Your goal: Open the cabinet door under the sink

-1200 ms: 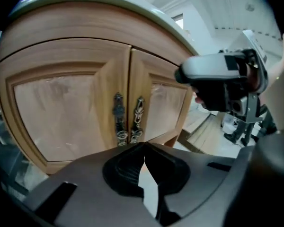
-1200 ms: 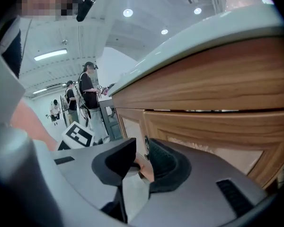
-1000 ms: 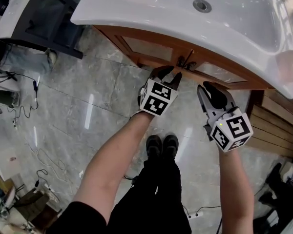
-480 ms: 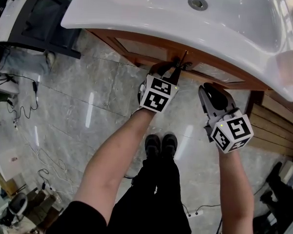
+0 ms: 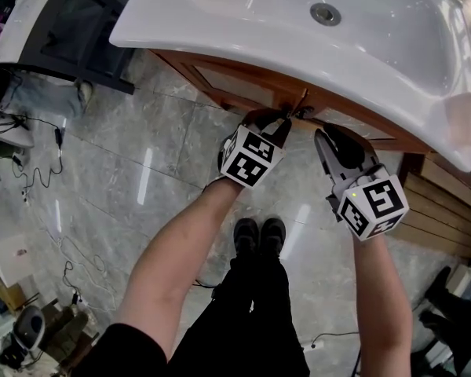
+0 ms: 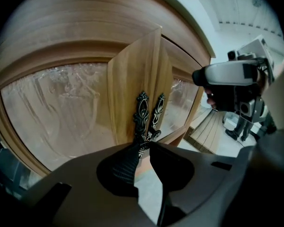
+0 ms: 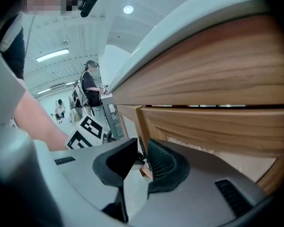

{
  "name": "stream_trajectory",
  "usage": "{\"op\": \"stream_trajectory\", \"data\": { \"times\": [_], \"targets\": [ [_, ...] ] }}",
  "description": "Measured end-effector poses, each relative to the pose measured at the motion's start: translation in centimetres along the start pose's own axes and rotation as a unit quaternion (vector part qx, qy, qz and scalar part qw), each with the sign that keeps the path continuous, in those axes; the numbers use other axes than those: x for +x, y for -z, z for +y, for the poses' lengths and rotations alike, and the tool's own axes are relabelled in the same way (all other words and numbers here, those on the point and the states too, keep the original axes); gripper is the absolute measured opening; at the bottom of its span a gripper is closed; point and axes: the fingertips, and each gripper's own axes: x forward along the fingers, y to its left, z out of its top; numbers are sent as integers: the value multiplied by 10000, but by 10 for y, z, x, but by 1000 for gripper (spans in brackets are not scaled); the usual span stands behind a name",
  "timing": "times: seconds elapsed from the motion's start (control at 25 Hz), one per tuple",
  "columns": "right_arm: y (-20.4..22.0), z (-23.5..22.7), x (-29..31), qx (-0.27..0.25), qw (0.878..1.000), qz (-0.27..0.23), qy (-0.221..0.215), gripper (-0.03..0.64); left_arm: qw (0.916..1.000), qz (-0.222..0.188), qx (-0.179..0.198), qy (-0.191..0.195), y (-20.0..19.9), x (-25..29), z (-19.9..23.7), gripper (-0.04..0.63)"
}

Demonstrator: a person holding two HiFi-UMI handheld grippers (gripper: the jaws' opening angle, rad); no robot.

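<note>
Cabinet door [image 6: 128, 79] under the sink [image 5: 220, 22] — open yet?

Only cracked. Left one of a pair, low beneath it, frosted pane [image 6: 57, 112]. Free edge pulled a little proud of the wooden frame [image 6: 75, 37]. Nowhere near swung wide.

Held by what?

Left gripper [image 6: 146, 144], jaws just drawn in to a narrow gap and pinched on the lower end of the ornate left handle [image 6: 142, 115]. Right gripper [image 7: 142, 148] just beside, jaws also narrow, just eased a shade wider, yet seemingly snug on the right handle [image 6: 157, 110] of the right door [image 7: 213, 136].

Right door moved too?

Looks so: edge standing slightly clear of the frame in the right gripper view. Hard to judge how far.

So, done and left?

Done: both handles reached and gripped, first bit of pull. Left, by my reckoning: nearly the whole swing outward, grippers drawing apart to either side, grips kept firm on those slim handles.
</note>
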Motion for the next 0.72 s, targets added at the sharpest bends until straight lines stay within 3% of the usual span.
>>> {"op": "stream_trajectory", "data": {
  "times": [0.72],
  "targets": [
    [-18, 26, 52, -209, 9992, 43, -348, 132, 9984, 4, 297, 489, 18, -21, -9, 83]
  ]
}}
